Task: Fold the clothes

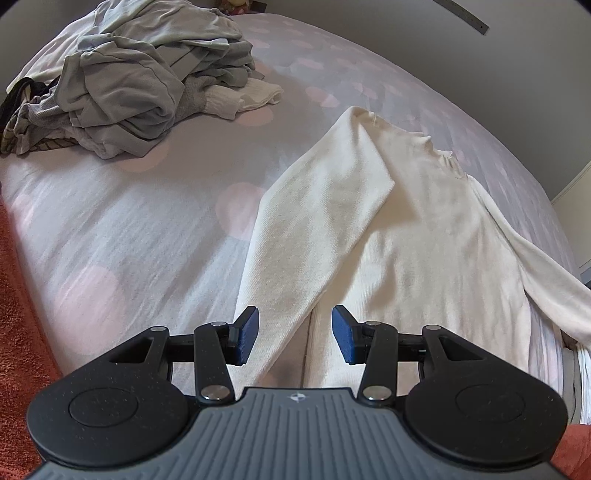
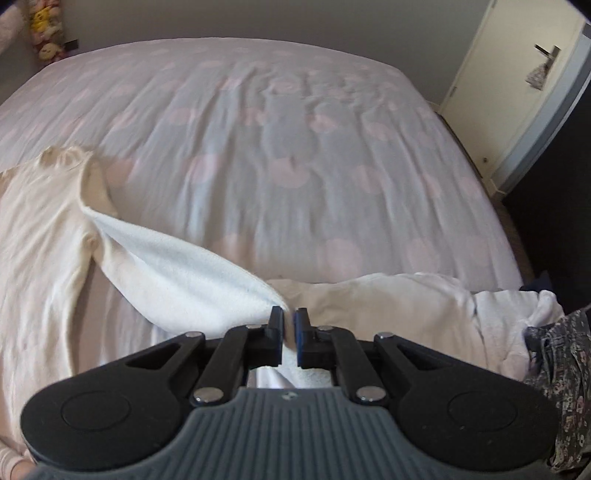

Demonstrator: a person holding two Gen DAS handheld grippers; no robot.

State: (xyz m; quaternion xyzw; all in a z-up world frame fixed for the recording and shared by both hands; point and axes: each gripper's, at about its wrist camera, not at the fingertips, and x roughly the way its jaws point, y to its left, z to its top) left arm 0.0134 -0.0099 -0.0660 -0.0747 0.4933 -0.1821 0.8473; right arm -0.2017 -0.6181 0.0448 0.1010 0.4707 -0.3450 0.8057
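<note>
The cream long-sleeved top [image 1: 406, 229] is lying spread on the bed [image 2: 295, 147]; its right sleeve [image 2: 177, 273] is being pinched by the right gripper [image 2: 290, 325] for folding across. The left gripper [image 1: 295, 332] is hovering open, empty.

A wide bed [image 2: 295, 122] fills both views, its cover pale lilac with soft pink dots. Behind it runs a plain grey wall [image 2: 258, 18]. At the right stands a cream door [image 2: 517, 74] with a dark handle [image 2: 546, 50] and something small hanging from it. Plush toys [image 2: 46, 33] sit in the far left corner. An orange towel [image 1: 18, 314] edges the left wrist view
</note>
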